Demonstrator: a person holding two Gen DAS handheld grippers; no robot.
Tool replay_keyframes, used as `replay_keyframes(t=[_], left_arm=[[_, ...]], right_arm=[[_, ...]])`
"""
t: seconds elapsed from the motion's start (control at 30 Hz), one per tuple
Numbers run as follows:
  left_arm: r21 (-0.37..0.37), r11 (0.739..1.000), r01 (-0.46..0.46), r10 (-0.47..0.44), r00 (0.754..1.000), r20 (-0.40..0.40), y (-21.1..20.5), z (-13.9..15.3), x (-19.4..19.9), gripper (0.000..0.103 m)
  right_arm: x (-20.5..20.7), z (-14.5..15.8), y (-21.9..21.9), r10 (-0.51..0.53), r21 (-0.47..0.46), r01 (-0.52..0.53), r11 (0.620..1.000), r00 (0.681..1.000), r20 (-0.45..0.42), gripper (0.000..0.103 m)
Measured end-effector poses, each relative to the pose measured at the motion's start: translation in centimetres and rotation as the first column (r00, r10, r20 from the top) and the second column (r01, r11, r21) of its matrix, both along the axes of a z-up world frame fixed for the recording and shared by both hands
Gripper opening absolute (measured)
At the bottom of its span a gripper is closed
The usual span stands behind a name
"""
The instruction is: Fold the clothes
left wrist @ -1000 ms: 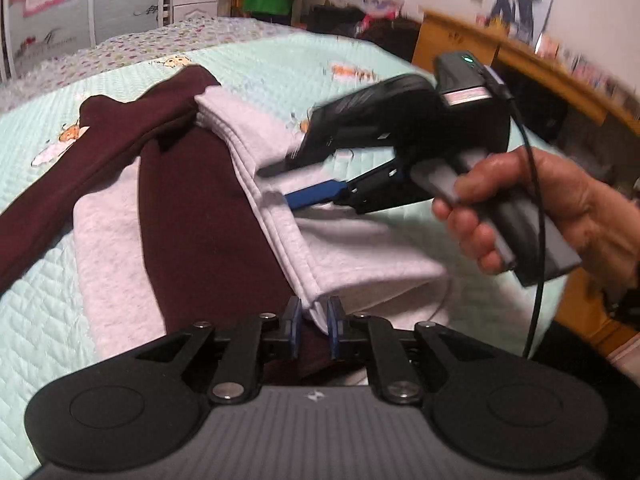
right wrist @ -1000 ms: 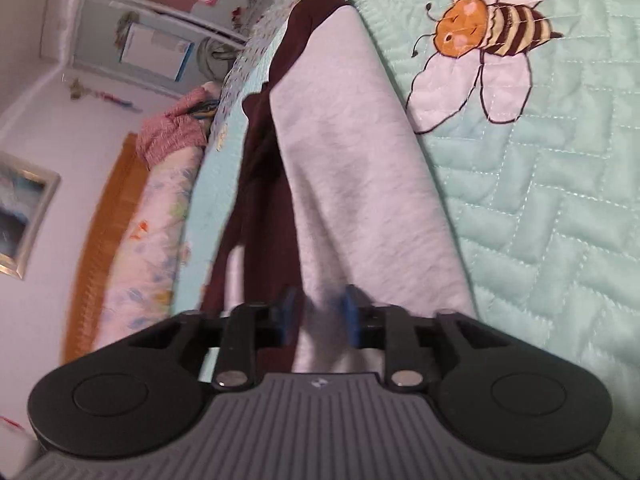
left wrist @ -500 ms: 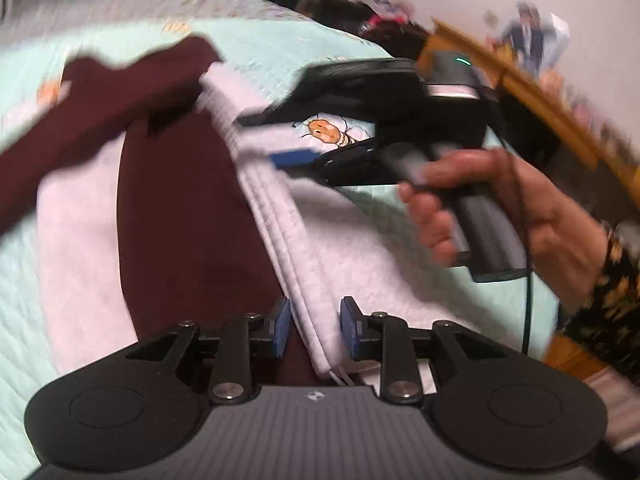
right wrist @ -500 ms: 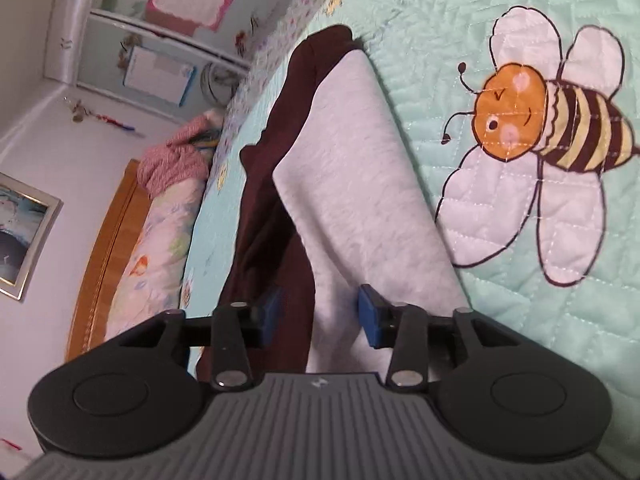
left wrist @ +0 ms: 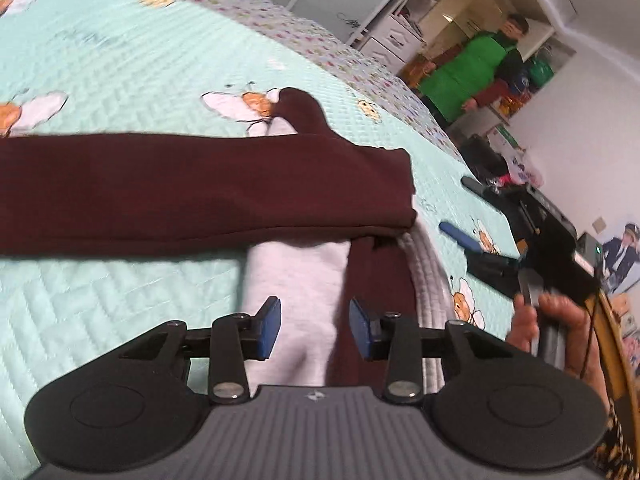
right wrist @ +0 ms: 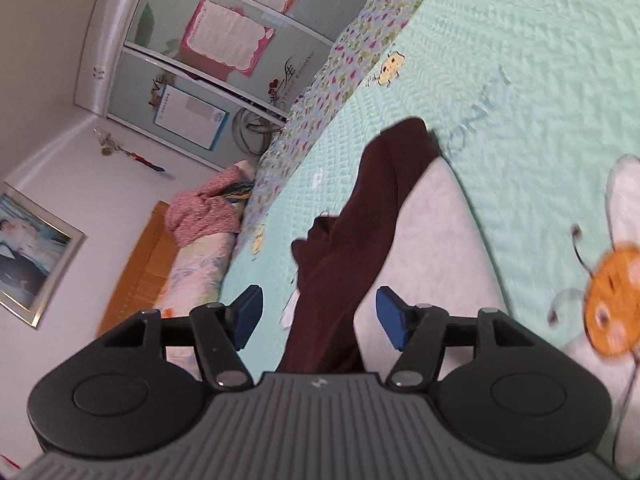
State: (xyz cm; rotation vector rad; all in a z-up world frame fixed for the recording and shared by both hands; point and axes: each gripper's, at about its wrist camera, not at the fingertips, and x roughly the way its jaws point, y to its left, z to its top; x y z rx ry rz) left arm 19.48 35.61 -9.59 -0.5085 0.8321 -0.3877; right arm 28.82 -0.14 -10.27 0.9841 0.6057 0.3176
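Observation:
A dark maroon garment (left wrist: 200, 188) with a pale grey lining (left wrist: 296, 280) lies on the mint quilted bed (left wrist: 100, 60); one long maroon sleeve stretches across to the left. My left gripper (left wrist: 314, 330) hovers over the folded grey and maroon layers, its jaws opening and its blue pads clear of the cloth. In the right wrist view the same maroon garment (right wrist: 360, 224) and grey lining (right wrist: 440, 240) run away from my right gripper (right wrist: 318, 320), whose jaws are also opening with nothing pinched. The right gripper (left wrist: 464, 208) shows at the right edge of the left wrist view, held by a hand (left wrist: 552, 328).
A person in a green apron (left wrist: 468, 68) stands past the bed's far end near white drawers. A wooden headboard (right wrist: 136, 268) and a pink bundle (right wrist: 204, 216) lie at the bed's side. Wardrobe doors (right wrist: 224, 52) line the wall. Bee prints dot the quilt.
Both grippers have let go of the grey folded edge and their jaws have widened. The left one swung and rolled so the sleeve now lies across its view; the right one drew back and rose.

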Motion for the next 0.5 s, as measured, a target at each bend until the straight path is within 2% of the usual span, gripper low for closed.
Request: replay_keyframes(t=[0.1,0.17,0.23,0.3,0.33,0.37,0.4,0.43,0.47,0.5], left_arm=[[-0.032,0.999,0.019,-0.020,1.000,-0.011,0.2,-0.5,-0.5,0.040],[-0.049,0.998,0.029,-0.030,0.999,-0.019,0.0,-0.7,-0.3,0.040],[-0.066,0.997,0.037,-0.039,0.999,-0.027,-0.1,-1.0,-0.2,0.040],[-0.081,0.996,0.032,-0.035,0.999,-0.031,-0.1,-1.5,0.5,0.040],[-0.088,0.996,0.026,-0.030,0.999,-0.036,-0.1,-1.6,0.6,0.040],[-0.094,0.995,0.021,-0.025,0.999,-0.041,-0.1,-1.8,0.7,0.040],[-0.099,0.995,0.018,-0.023,0.999,-0.045,-0.1,-1.9,0.7,0.040],[-0.099,0.995,0.013,-0.018,0.999,-0.049,0.0,-2.0,0.7,0.040],[-0.100,0.995,0.009,-0.015,0.998,-0.053,0.2,-2.1,0.6,0.040],[-0.103,0.995,0.007,-0.013,0.998,-0.058,0.3,-2.2,0.5,0.040]], right_arm=[[2.7,1.2,-0.3,-0.025,0.007,0.025,1.000,0.999,0.046,0.065],[5.4,1.8,-0.2,-0.011,0.033,0.008,0.999,0.996,0.085,0.066],[8.4,1.7,0.0,0.012,0.050,-0.017,0.999,0.996,0.085,0.067],[11.5,0.0,-0.1,0.008,0.025,-0.008,1.000,1.000,0.007,0.070],[13.2,-1.4,-0.1,0.002,-0.001,-0.002,1.000,0.998,-0.063,0.073],[14.4,-3.3,-0.4,-0.013,-0.020,0.010,1.000,0.992,-0.126,0.071],[15.4,-5.3,-0.7,-0.030,-0.035,0.024,0.999,0.983,-0.181,0.036],[15.4,-6.5,-1.2,-0.090,-0.026,0.087,0.996,0.974,-0.206,0.005],[15.1,-7.1,-1.8,-0.121,0.013,0.126,0.992,0.968,-0.218,0.001],[14.8,-7.7,-2.2,-0.130,0.060,0.147,0.987,0.965,-0.230,0.002]])
